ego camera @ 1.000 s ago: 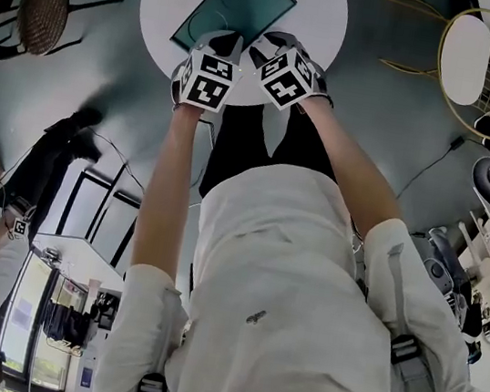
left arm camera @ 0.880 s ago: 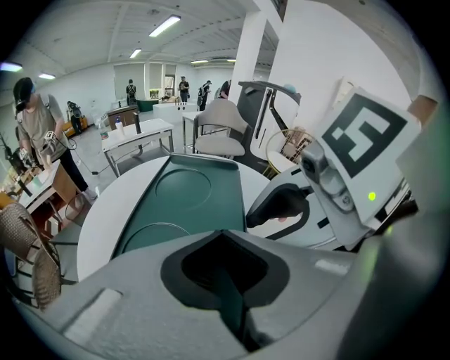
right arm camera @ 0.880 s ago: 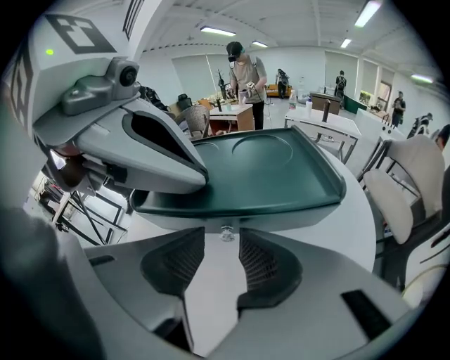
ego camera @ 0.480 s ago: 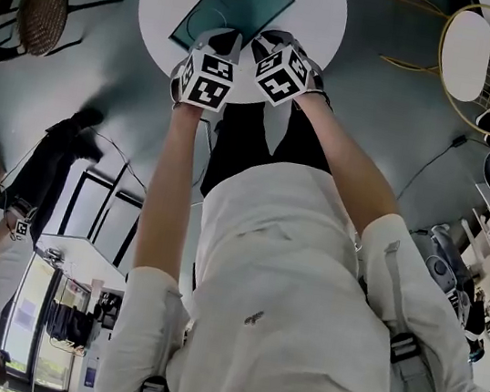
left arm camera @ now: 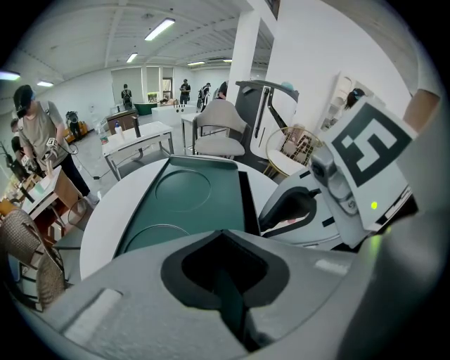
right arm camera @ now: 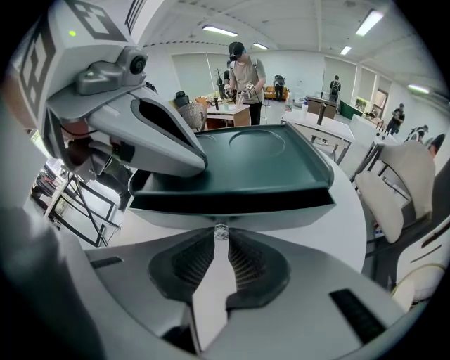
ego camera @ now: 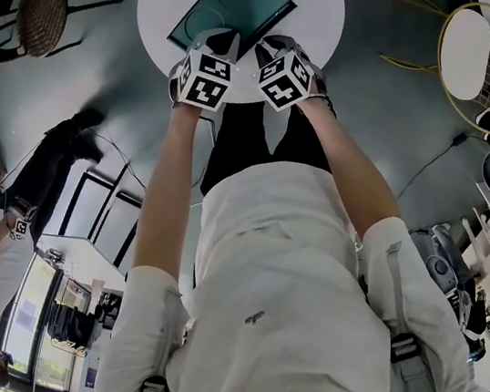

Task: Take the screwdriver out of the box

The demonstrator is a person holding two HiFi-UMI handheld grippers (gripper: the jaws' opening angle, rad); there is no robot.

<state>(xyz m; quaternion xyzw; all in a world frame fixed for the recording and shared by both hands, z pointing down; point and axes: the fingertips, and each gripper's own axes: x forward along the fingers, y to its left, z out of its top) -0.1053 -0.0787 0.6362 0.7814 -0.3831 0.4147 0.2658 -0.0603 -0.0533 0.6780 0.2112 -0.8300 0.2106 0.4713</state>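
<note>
Likely light, stiff and slick, the screwdriver (right arm camera: 220,230) is nipped by its clear end at the tips of the right hand-held gripper (right arm camera: 221,238), whose jaws have just been closing, while the left hand-held gripper (left arm camera: 223,235) is closed.

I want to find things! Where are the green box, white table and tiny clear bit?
green box (ego camera: 230,8): head view, top middle.
white table (ego camera: 319,18): head view, bare top.
tiny clear bit (right arm camera: 221,230): right gripper view, its middle.

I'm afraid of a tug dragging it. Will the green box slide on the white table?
Likely it slides easily: the green box looks shallow and light, on a smooth white table. It probably won't tip, being wide and flat. The left gripper appears to rest on its corner, which may steady it.
</note>
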